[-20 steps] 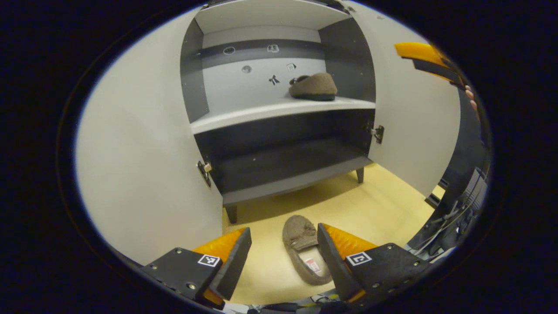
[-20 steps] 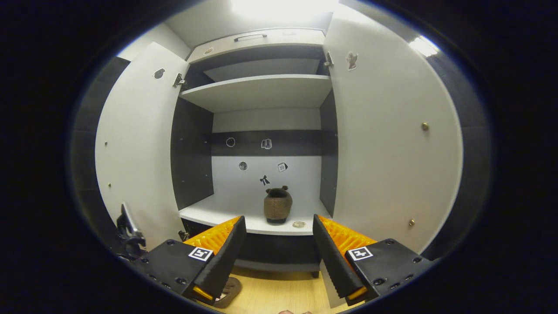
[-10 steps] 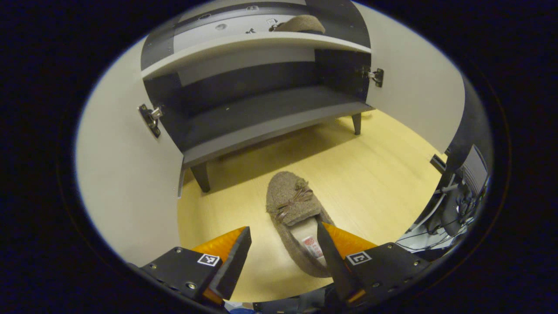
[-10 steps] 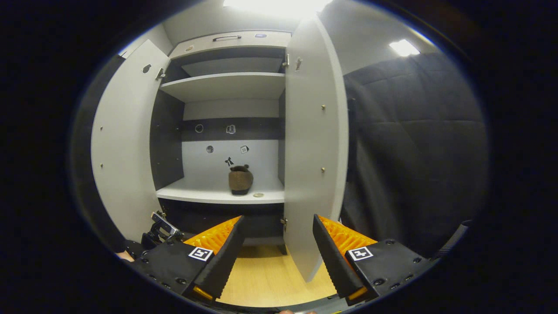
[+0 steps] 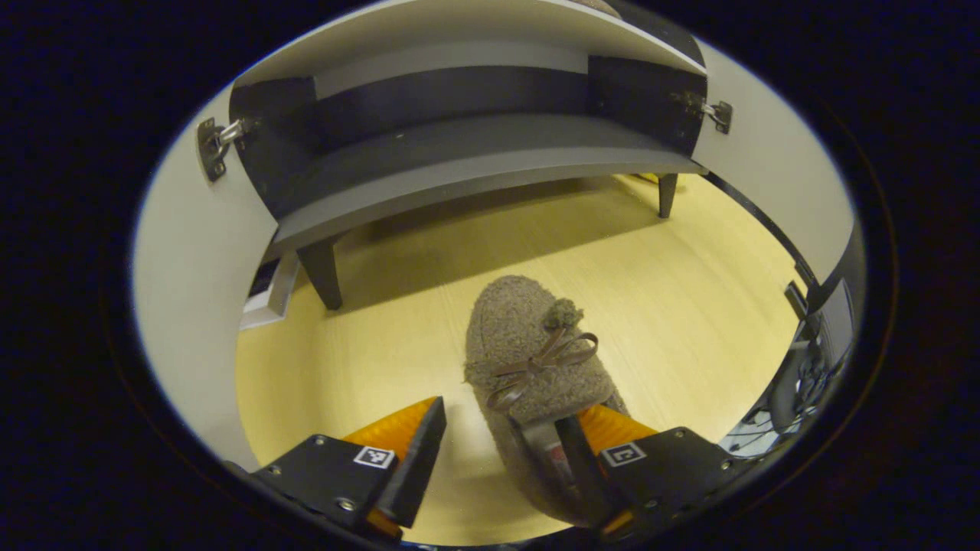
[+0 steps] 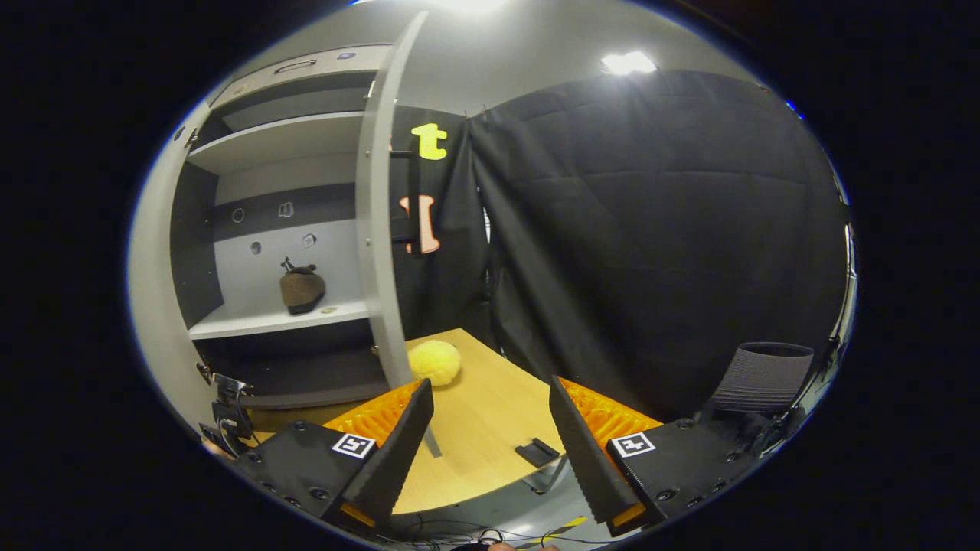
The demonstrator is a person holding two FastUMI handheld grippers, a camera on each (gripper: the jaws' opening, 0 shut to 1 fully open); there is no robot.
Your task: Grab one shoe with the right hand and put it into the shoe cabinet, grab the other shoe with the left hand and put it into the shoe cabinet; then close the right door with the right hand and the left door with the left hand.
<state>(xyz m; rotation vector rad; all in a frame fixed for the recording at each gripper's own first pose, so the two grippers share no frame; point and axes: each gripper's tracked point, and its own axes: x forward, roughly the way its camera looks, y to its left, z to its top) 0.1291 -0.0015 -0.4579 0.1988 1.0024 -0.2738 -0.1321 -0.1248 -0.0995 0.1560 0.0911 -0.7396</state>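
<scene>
One slipper (image 6: 302,288) already sits on the cabinet shelf (image 6: 268,318). The other slipper (image 5: 536,375) lies on the floor between the left gripper's (image 5: 501,467) open jaws, ungripped. The right gripper (image 6: 486,448) hangs open, empty. Both doors remain open.

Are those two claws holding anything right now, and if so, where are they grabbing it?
Nothing is held. The left gripper is open, one finger inside the slipper on the floor, the other outside it. The right gripper is open and empty.

place: recording booth | cues: black cloth wall (image 6: 651,229), shoe cabinet (image 6: 283,229) (doors open), loose cables (image 6: 459,528)
</scene>
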